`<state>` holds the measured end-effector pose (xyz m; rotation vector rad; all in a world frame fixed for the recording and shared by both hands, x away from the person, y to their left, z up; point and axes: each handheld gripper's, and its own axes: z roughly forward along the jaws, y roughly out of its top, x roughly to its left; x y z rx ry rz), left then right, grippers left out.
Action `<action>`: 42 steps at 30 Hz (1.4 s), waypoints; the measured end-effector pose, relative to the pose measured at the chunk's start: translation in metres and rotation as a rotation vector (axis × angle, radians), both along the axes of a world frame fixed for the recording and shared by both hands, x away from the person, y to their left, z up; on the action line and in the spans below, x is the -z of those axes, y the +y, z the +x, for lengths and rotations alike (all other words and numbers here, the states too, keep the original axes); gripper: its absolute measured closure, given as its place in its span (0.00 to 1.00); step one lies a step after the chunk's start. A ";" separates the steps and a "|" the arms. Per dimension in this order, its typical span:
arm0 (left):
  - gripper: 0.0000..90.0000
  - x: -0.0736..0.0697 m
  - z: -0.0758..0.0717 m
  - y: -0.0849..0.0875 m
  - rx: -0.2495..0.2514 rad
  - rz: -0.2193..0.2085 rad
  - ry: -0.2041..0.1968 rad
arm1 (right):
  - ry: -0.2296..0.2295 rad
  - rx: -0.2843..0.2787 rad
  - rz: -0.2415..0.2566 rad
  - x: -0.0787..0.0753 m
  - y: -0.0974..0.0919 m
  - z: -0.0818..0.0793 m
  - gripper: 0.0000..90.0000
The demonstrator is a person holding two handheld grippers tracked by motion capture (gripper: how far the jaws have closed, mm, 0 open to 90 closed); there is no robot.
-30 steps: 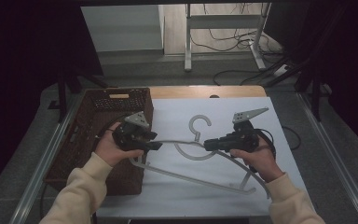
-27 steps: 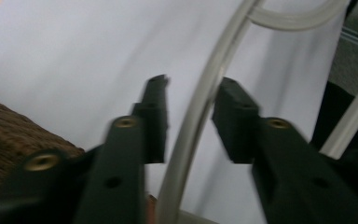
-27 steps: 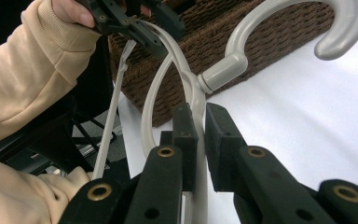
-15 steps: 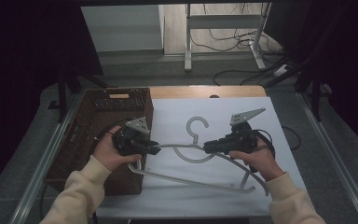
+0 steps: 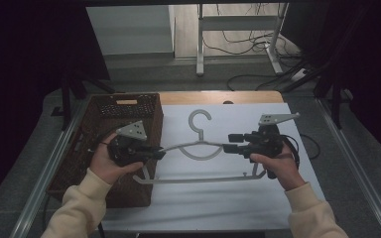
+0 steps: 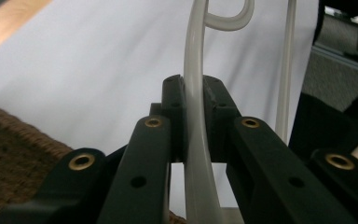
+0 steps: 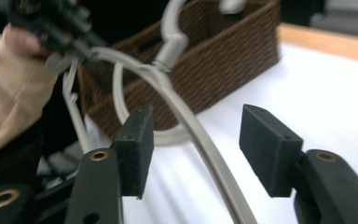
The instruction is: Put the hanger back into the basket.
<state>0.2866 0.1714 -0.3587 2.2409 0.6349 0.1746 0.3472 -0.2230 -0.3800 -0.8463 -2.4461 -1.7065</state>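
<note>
Over white table: left claw point(image 6: 193, 116) clamps hanger point(image 5: 198, 148); right claw point(image 7: 205, 149) wide.

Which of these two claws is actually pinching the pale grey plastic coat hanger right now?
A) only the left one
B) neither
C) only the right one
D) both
A: in the left gripper view the left claw is shut tight on an arm of the pale grey plastic coat hanger, while in the right gripper view the right claw stands open with the hanger's arm passing loose between its jaws.
</note>
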 end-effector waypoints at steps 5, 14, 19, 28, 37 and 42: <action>0.90 -0.004 -0.003 0.015 -0.045 -0.019 -0.005 | -0.016 0.067 0.069 -0.009 -0.019 0.000 0.39; 0.90 -0.010 -0.010 0.046 -0.159 -0.060 -0.032 | -0.072 0.163 0.052 -0.011 -0.043 -0.012 0.25; 0.90 -0.014 -0.015 0.063 -0.214 -0.078 -0.052 | -0.063 0.201 0.006 -0.005 -0.054 -0.018 0.22; 0.90 -0.016 -0.021 0.096 -0.323 -0.117 -0.077 | -0.044 0.311 -0.166 0.020 -0.072 -0.020 0.19; 0.90 -0.011 -0.021 0.116 -0.400 -0.137 -0.082 | 0.005 0.355 -0.277 0.052 -0.082 -0.023 0.19; 0.90 -0.007 -0.021 0.125 -0.427 -0.140 -0.080 | 0.027 0.356 -0.333 0.062 -0.082 -0.022 0.18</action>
